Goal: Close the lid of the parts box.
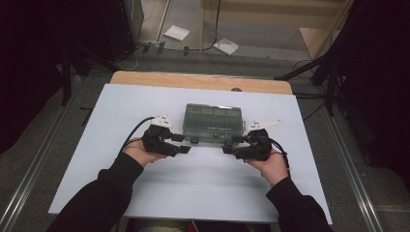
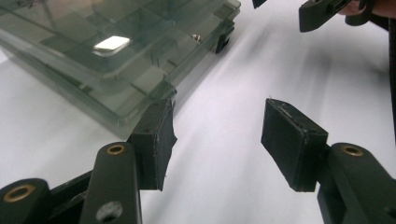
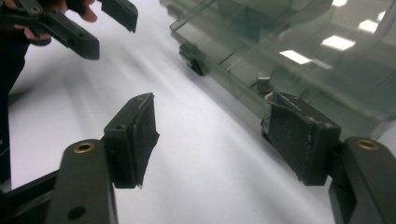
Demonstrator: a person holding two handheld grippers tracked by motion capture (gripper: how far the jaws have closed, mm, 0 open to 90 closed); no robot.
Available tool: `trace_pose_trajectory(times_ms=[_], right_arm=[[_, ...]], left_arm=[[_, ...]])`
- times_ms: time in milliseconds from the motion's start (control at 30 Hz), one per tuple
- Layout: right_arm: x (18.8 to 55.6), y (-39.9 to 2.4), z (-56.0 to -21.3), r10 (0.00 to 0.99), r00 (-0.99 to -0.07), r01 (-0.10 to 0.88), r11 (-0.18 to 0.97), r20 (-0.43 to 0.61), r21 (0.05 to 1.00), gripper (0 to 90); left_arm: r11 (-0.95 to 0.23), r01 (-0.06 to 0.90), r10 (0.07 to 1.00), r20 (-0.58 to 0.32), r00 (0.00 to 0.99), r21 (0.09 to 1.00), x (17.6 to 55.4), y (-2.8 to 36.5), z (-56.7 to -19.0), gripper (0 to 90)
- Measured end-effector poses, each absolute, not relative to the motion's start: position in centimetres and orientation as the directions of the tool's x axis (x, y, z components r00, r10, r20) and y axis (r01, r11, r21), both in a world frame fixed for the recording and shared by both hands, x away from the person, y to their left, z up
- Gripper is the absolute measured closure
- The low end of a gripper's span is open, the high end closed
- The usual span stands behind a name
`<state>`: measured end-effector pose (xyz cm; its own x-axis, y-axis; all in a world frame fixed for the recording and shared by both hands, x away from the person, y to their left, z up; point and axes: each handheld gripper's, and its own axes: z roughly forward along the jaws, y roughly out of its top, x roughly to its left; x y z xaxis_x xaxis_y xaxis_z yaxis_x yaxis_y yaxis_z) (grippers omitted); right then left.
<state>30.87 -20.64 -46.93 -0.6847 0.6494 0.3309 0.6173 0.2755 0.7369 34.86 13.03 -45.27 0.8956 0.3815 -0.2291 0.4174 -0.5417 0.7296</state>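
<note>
A clear greenish plastic box [image 1: 213, 123] with a shut lid and inner compartments lies on the white table [image 1: 145, 193], just ahead of both tools.

The left gripper [image 1: 180, 144] sits off the box's near left corner, and its jaws stand spread with nothing but bare tabletop between them. In the left gripper view, one pad [image 2: 156, 140] lies close against the corner of the box [image 2: 116, 56], though I cannot tell if it touches.

The right gripper [image 1: 233, 144] sits off the near right corner, its jaws likewise spread and holding nothing. In the right gripper view, one pad [image 3: 299, 135] is right at the box's [image 3: 289, 51] front wall, and a black latch [image 3: 194, 58] shows on that wall farther along, between the two tools.
</note>
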Motion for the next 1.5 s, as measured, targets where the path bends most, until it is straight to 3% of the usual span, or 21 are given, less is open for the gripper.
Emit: trace_pose_trajectory(times_ms=[67, 133, 700, 1500], right_arm=[[30.6, -20.6, -47.1, 0.646, -0.689, 0.618, 0.284, 0.33, 0.733, 31.3], [30.3, -20.5, -47.2, 0.639, -0.7, 0.606, 0.295, 0.319, 0.739, 30.1], [27.9, -21.1, -47.9, 0.633, -0.716, 0.587, 0.319, 0.293, 0.744, 25.2], [25.5, -23.4, -48.5, 0.665, -0.684, 0.614, 0.302, 0.3, 0.73, 25.0]], left_arm=[[-0.545, 0.417, 0.385, -0.225, 0.895, 0.727, 34.6, 13.4, -45.3, 42.7], [-0.548, 0.405, 0.375, -0.218, 0.901, 0.732, 34.4, 13.7, -45.5, 35.7], [-0.607, 0.334, 0.37, -0.115, 0.922, 0.721, 31.5, 16.6, -46.5, 35.6], [-0.586, 0.39, 0.432, -0.134, 0.892, 0.711, 29.5, 21.0, -47.0, 35.6]])
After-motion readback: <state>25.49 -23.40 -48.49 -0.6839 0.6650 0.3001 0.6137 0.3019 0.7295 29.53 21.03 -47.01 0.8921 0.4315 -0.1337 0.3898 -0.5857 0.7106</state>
